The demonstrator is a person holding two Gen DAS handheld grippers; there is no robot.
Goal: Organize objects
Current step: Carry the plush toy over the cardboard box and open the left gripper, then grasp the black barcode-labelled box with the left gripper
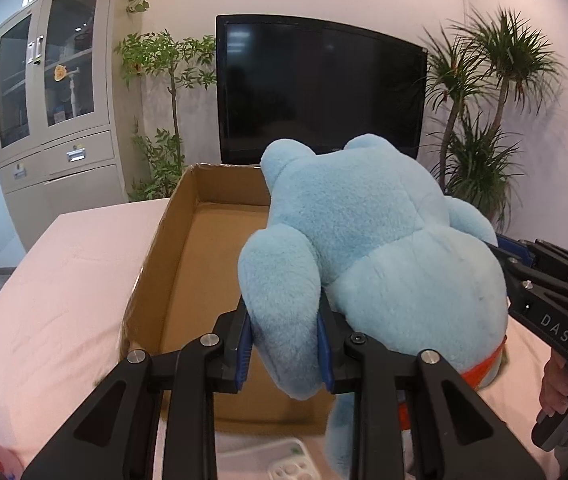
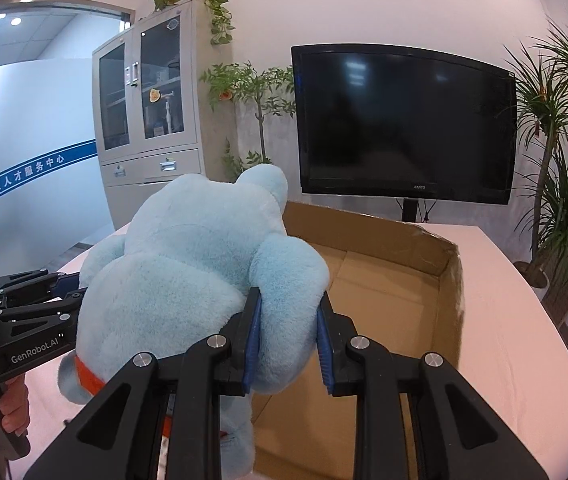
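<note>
Both clamped on the same blue plush toy [image 1: 384,248]: left hand-held gripper [image 1: 286,354] pinching one stubby limb between its blue pads, right hand-held gripper [image 2: 290,346] pinching the matching limb on the other side, pads pressed into the fur in each case. Toy carried in the air between the two, back toward the cameras, head pointing away, an orange band visible low on the body. Open cardboard box [image 1: 155,256] directly ahead of and below both hand-held grippers, resting on a pink-covered table [image 1: 55,280]; nothing visible inside it from either view. Toy hanging over the near part of the box, head reaching toward the far wall, so its long axis running roughly forward from the hand-held grippers. From the left view, most of the free box floor lying left of the toy; from the right view, lying right of it, which suggests the toy sits about midway across. Neither hand clearly nearer the box; both level with each other, one on each flank. Likely next call: lower straight down and slightly forward, then release both sides together. Small white tray-like item [image 1: 288,466] below the left hand-held gripper, too cut off to identify.
</note>
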